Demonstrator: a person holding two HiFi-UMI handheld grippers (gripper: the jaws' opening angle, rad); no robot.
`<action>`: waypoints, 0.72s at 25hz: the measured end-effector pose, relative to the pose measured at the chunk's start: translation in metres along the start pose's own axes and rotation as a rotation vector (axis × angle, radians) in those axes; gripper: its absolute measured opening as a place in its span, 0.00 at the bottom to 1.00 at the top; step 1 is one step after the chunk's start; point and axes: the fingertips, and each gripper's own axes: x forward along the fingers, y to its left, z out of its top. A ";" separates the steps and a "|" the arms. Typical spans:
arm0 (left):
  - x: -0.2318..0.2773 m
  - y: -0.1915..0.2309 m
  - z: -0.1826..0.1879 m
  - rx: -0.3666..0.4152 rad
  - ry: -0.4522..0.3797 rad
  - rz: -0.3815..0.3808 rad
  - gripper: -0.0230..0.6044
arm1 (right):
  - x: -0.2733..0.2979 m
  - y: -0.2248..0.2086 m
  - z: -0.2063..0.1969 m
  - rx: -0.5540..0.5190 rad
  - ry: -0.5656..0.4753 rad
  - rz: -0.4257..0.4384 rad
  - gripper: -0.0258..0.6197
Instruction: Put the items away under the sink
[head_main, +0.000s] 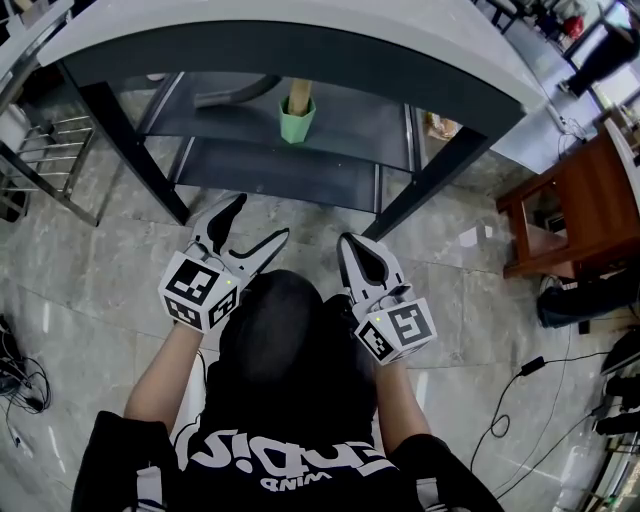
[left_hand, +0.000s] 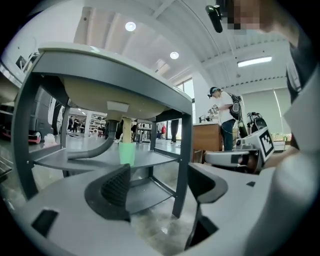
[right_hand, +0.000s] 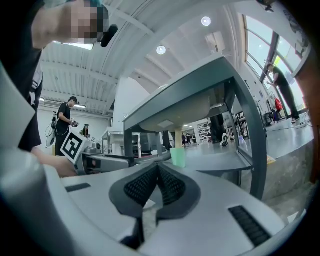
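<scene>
A green cup (head_main: 296, 122) with a beige stick standing in it sits on the upper shelf (head_main: 360, 125) under the grey sink (head_main: 300, 35), next to a grey drain hose (head_main: 232, 93). The cup also shows in the left gripper view (left_hand: 126, 152) and the right gripper view (right_hand: 178, 156). My left gripper (head_main: 258, 222) hovers over the floor in front of the stand, open, with nothing between its pads (left_hand: 117, 186). My right gripper (head_main: 352, 246) is beside it, shut and empty, its pads (right_hand: 170, 186) pressed together.
A lower shelf (head_main: 270, 172) lies under the upper one, between dark stand legs (head_main: 135, 150). A brown wooden cabinet (head_main: 575, 205) stands to the right, a metal rack (head_main: 45, 150) to the left. Cables (head_main: 515, 400) trail over the tiled floor. A person (left_hand: 225, 117) stands far off.
</scene>
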 end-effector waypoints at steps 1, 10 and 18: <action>-0.003 -0.001 -0.001 0.001 -0.004 0.003 0.58 | 0.000 0.000 0.000 0.002 -0.001 0.001 0.07; -0.004 0.004 -0.006 -0.010 -0.008 0.013 0.07 | 0.006 -0.002 -0.004 0.018 0.005 0.006 0.07; -0.006 0.012 0.046 -0.048 -0.037 -0.025 0.07 | 0.025 0.012 0.038 0.060 0.034 0.055 0.07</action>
